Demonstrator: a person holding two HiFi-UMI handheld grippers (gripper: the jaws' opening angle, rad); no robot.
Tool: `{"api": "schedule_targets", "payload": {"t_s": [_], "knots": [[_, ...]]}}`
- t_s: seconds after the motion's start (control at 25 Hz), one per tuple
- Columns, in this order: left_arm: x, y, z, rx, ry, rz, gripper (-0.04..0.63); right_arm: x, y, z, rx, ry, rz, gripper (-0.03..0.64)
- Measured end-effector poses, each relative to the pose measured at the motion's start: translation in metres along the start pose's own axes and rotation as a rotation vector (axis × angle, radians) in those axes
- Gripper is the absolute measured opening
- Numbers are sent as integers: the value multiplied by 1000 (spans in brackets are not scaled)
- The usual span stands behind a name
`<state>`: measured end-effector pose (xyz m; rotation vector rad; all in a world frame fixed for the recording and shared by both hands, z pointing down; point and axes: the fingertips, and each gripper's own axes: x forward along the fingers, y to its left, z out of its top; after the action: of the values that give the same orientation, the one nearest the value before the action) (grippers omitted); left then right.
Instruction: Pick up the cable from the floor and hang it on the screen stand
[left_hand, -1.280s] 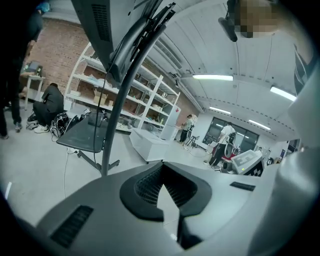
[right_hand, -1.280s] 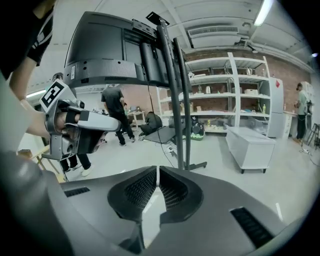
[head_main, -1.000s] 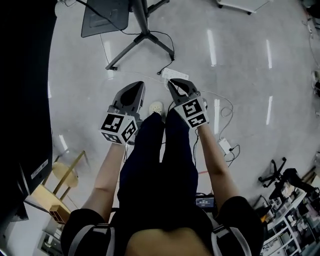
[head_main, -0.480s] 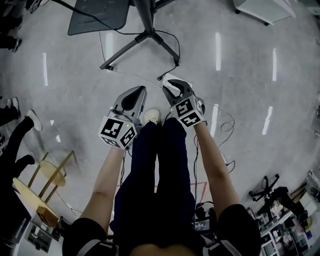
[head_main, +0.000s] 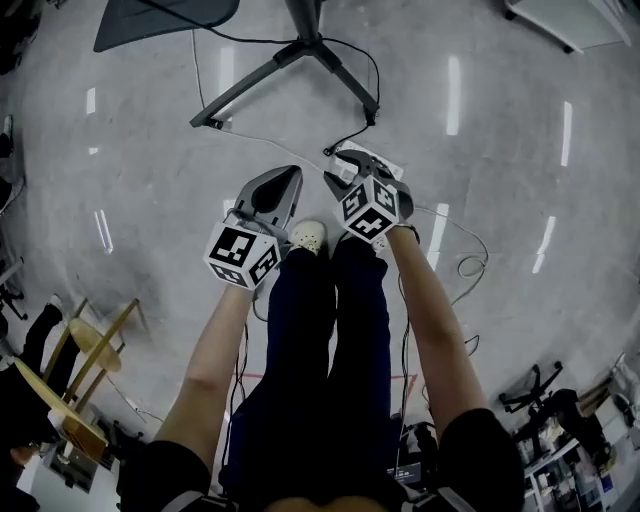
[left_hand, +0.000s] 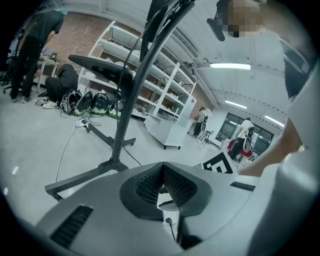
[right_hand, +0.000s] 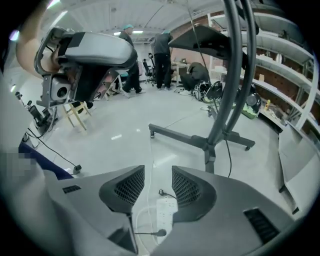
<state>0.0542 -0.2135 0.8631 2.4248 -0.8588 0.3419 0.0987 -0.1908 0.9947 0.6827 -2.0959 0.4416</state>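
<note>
My right gripper (right_hand: 158, 176) is opening its empty jaws over the thin white floor cable (right_hand: 150, 150); my left gripper (left_hand: 161, 172) is pressed together. I should lower straight and straddle the cable squarely.

**Both grippers held low, right one opening**

We stretched our left arm (head_main: 213, 350) and right arm (head_main: 432, 320) forward and down, forearms bare. Our left gripper (head_main: 291, 173) pointed ahead, jaws pressed together and empty. Our right gripper (head_main: 347, 166), just beside it, tilted downward, its jaws opening, gripping nothing.
</note>
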Motion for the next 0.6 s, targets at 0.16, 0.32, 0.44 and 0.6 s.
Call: {"api": "schedule_targets", "payload": {"t_s": [0.16,0.32,0.44,0.6], "knots": [[21,24,-47,-14,22,10,3,54,1,-33,-8,32,20,189],[44,47,-91,-39,29,22,3,108,-1,-73,-41,104,53,198],[59,62,-120,-60,28,34,3,140,-3,-99,-83,154,71,199],[74,79,-156,-72,37,46,3,177,-5,-124,-102,200,92,206]]}}
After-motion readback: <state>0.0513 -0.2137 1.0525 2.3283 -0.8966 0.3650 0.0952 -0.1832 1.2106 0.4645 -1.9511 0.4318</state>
